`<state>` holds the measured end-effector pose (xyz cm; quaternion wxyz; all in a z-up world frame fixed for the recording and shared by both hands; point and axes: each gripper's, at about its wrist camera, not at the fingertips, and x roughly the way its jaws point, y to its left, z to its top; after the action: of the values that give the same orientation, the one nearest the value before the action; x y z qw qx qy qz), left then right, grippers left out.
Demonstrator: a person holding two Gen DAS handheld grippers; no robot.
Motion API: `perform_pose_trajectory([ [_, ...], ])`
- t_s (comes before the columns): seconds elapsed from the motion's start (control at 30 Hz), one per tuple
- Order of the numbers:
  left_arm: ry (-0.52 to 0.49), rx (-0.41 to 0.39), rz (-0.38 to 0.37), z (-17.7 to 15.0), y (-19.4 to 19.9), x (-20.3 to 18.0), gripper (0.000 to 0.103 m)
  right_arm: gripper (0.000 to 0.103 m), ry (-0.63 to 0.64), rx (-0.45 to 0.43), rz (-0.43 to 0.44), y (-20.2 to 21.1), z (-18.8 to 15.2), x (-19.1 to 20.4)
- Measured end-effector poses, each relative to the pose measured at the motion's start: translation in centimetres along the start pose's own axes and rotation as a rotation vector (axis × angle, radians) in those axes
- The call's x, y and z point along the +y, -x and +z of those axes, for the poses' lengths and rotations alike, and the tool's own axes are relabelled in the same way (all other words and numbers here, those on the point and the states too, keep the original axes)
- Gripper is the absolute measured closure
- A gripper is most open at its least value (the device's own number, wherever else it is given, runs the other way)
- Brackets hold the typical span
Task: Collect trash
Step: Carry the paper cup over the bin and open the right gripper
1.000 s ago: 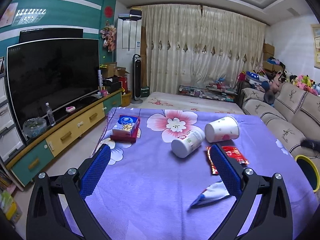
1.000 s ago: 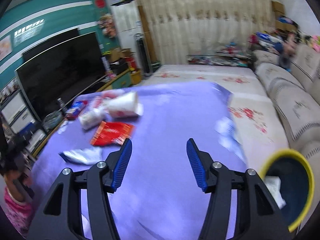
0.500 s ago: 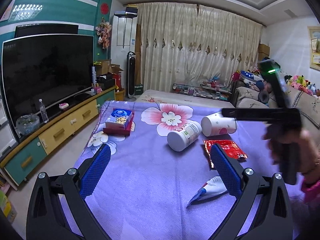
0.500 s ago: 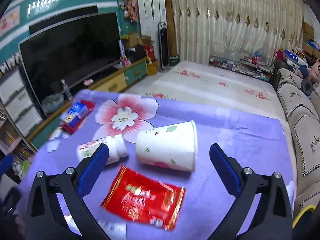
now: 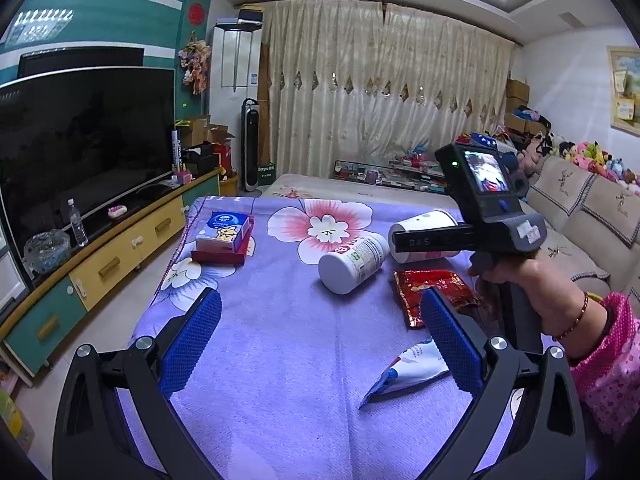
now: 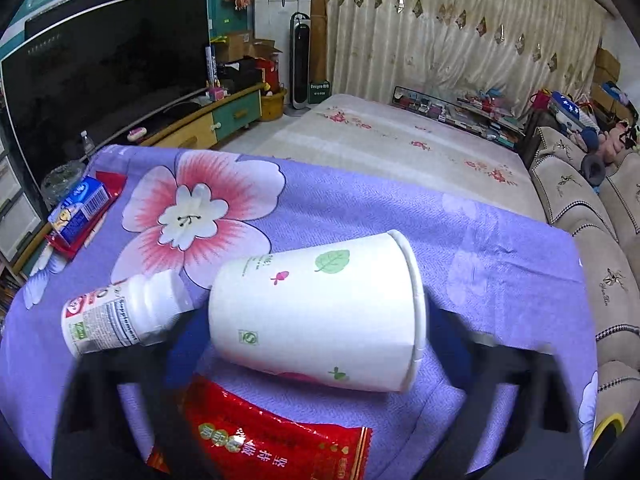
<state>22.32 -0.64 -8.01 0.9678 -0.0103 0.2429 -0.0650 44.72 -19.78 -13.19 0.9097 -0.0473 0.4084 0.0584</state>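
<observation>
A white paper cup (image 6: 320,316) lies on its side on the purple flowered cloth (image 6: 480,248); it also shows in the left wrist view (image 5: 424,224). My right gripper (image 6: 312,332) is open, its blurred fingers on either side of the cup, low over the cloth. A white supplement bottle (image 6: 120,316) (image 5: 352,262) lies beside the cup. A red snack wrapper (image 6: 272,440) (image 5: 432,292) lies just in front. A white-blue wrapper (image 5: 404,372) lies near my open, empty left gripper (image 5: 320,340), which hovers at the table's near side.
A blue tissue pack on a red box (image 5: 224,236) sits at the table's left. A yellow-rimmed bin (image 6: 608,428) shows at the lower right. A sofa (image 5: 592,208) runs along the right, a TV (image 5: 80,144) and cabinet on the left.
My right gripper swung from the bin side to the table, opened wide and came down around the paper cup. My left gripper stayed open, almost still.
</observation>
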Motion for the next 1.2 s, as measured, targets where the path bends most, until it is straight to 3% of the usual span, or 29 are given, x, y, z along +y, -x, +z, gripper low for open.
perform_pose_trajectory([
  [0.23, -0.006, 0.010, -0.005, -0.2, -0.3, -0.1, 0.005, 0.024, -0.048, -0.032, 0.036, 2.7, -0.7, -1.5],
  [0.53, -0.016, 0.015, -0.009, -0.3, -0.5, -0.4, 0.005, 0.024, -0.136, -0.145, 0.045, 12.5, -5.0, -7.5],
  [0.77, -0.017, 0.018, -0.018, -0.4, -0.4, -0.5, 0.005, 0.024, -0.258, -0.216, -0.083, 20.4, -11.9, -15.1],
  [0.9, -0.018, 0.026, -0.024, -0.5, -0.5, -0.6, 0.005, 0.024, -0.364, -0.210, -0.220, 23.5, -17.2, -20.8],
  [1.2, -0.022, 0.051, -0.067, -0.7, -1.3, -0.9, 0.005, 0.024, -0.552, -0.097, -0.404, 23.1, -25.7, -30.8],
])
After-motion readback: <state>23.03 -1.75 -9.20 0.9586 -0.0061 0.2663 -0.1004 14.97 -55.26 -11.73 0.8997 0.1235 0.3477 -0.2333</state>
